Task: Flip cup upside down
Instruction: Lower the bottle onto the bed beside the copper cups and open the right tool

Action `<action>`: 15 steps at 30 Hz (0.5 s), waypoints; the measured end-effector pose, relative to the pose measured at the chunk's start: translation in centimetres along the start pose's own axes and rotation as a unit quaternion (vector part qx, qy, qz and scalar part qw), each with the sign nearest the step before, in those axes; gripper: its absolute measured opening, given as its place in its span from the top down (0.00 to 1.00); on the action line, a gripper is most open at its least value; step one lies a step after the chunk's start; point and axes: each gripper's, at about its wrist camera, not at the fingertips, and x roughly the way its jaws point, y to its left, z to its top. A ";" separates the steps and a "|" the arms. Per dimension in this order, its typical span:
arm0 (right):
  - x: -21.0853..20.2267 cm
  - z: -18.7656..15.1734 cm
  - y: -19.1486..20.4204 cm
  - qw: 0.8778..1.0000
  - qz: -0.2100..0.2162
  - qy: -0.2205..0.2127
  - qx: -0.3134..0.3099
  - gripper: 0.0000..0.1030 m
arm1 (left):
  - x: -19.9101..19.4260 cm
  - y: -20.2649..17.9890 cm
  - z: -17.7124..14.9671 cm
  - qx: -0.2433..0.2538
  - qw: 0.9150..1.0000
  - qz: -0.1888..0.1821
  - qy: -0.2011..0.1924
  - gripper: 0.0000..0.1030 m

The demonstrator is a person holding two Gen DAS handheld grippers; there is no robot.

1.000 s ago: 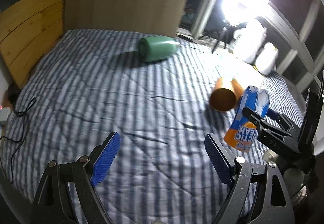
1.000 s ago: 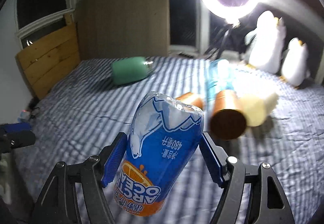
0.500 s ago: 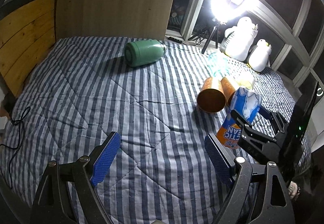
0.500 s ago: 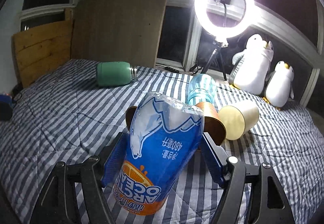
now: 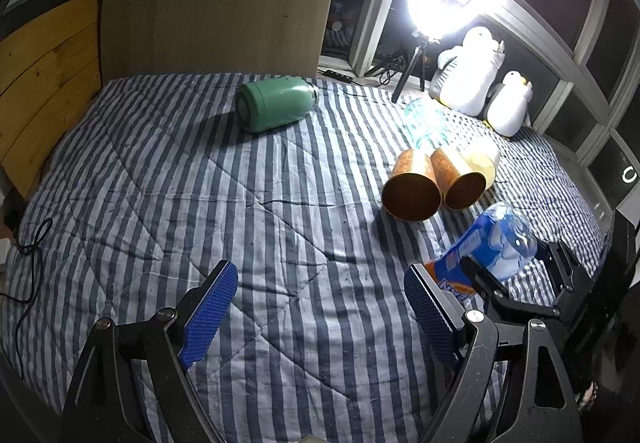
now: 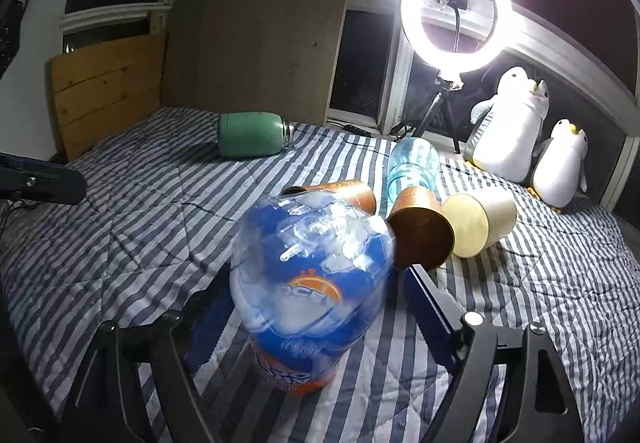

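Observation:
A blue and orange plastic cup [image 6: 312, 283] stands between my right gripper's [image 6: 308, 307] jaws, orange end down near the bedspread, clear base tilted toward the camera. A gap shows between the cup and the right finger [image 6: 430, 307], so the jaws look spread. The left wrist view shows the cup [image 5: 488, 251] tilted at the right, with the right gripper [image 5: 516, 279] around it. My left gripper [image 5: 316, 315] is open and empty above the striped bedspread [image 5: 200, 203].
Two copper cups [image 5: 412, 187] [image 5: 460, 179] and a cream cup [image 6: 476, 223] lie on their sides. A clear blue bottle [image 6: 412, 163] and a green jar [image 5: 276, 103] also lie on the bed. A ring light [image 6: 456, 19] and two plush penguins [image 6: 508, 123] stand at the back.
The cup has tipped from a firm tilted hold to leaning toward the camera, lower on the bed. The right jaws have spread. The left gripper has stayed open.

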 end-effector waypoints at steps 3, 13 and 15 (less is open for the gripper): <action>-0.3 -0.2 -0.1 1.000 0.003 0.003 0.001 0.20 | 0.1 -0.5 0.1 0.005 1.000 -0.002 -0.001 0.15; -4.6 -0.9 -1.3 1.000 0.015 -0.004 0.026 0.19 | -1.2 -2.8 -0.4 0.036 0.999 0.016 -0.028 0.15; -6.1 -0.9 -2.0 0.999 0.013 -0.011 0.040 0.18 | -2.0 -3.7 -0.7 0.049 0.997 0.029 -0.047 0.15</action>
